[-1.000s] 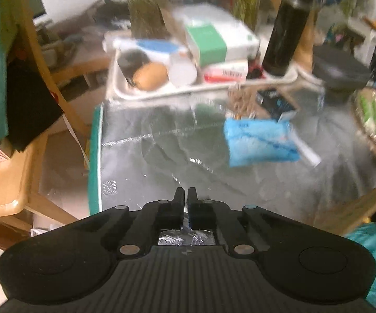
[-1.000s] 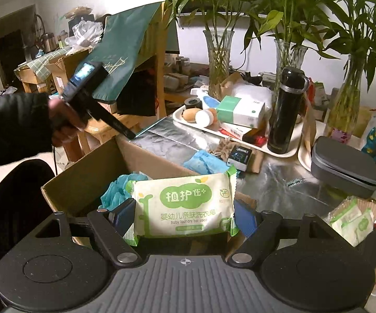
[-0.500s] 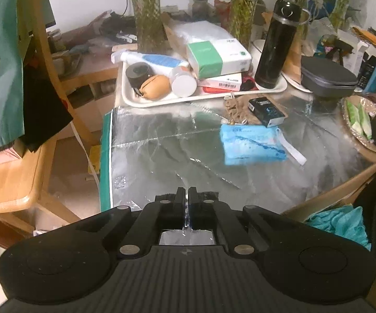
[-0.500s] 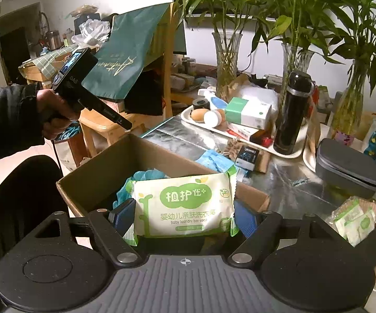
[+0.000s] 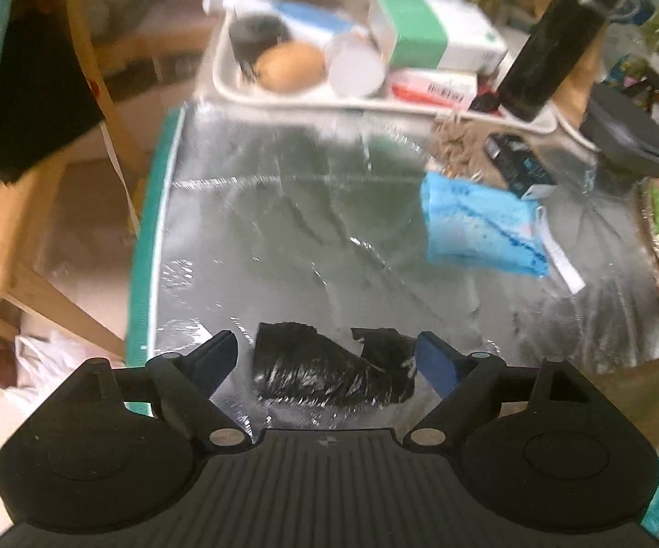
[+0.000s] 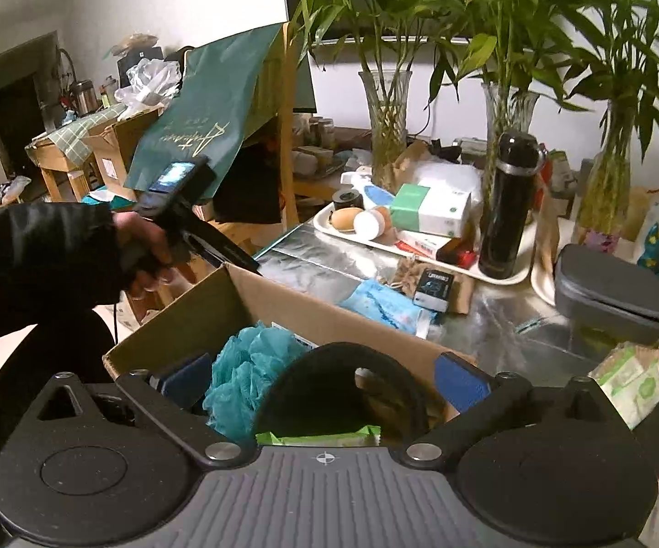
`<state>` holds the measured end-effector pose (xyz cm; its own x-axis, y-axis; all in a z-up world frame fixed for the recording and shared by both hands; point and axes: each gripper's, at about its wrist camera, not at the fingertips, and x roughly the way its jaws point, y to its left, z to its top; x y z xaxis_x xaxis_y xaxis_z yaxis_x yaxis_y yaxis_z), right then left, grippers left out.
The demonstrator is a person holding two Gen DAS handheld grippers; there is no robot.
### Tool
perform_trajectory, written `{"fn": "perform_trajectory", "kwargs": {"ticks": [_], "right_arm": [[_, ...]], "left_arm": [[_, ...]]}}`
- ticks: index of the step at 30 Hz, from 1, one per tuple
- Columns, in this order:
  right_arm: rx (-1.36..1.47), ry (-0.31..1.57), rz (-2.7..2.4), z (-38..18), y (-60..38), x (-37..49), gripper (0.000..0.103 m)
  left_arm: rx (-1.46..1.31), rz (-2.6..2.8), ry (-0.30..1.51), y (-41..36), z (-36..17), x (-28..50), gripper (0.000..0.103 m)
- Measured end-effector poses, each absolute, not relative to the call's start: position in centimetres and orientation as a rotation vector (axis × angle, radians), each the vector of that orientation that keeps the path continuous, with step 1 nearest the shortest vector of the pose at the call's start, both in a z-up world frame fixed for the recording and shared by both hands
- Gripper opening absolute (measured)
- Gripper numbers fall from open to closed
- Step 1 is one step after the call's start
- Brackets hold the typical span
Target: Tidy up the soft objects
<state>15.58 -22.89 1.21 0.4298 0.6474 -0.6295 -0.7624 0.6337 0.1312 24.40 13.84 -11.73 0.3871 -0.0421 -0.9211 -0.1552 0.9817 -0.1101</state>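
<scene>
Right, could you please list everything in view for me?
cardboard box: one, brown, before the mat
mesh sponge: one, teal, in the box
soap pack: one, green-white, in the box
foil mat: one, silver, on the table
cloth: one, blue, on the mat
crumpled wad: one, black, on the mat
tray: one, white, behind the mat
bottle: one, black, on the tray
vases: three, clear, behind the tray
case: one, grey, right of tray
left tool: one, black, jaws opening, wad between them
right tool: one, black, jaws opening over box, pads touching nothing
</scene>
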Motion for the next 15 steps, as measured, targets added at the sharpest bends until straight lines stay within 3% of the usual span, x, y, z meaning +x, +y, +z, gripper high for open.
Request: {"fn": "perform_trajectory", "kwargs": {"ticks": [4, 8, 15], "right_arm": [[-0.213, 0.691, 0.887, 1.2, -23.2, 14.9, 0.103], [-0.228, 0.699, 0.878, 0.9, -23.2, 14.7, 0.103], [-0.202, 0.710, 0.858, 0.4, -23.4, 15.3, 0.103]], "left_arm": [[-0.225, 0.053, 1.216, 13.7, -13.3, 26.0, 0.088], [-0.208, 0.045, 1.250, 13.3, -14.6, 27.4, 0.102], [-0.147, 0.090, 1.338, 12.7, -16.6, 28.7, 0.103]]}}
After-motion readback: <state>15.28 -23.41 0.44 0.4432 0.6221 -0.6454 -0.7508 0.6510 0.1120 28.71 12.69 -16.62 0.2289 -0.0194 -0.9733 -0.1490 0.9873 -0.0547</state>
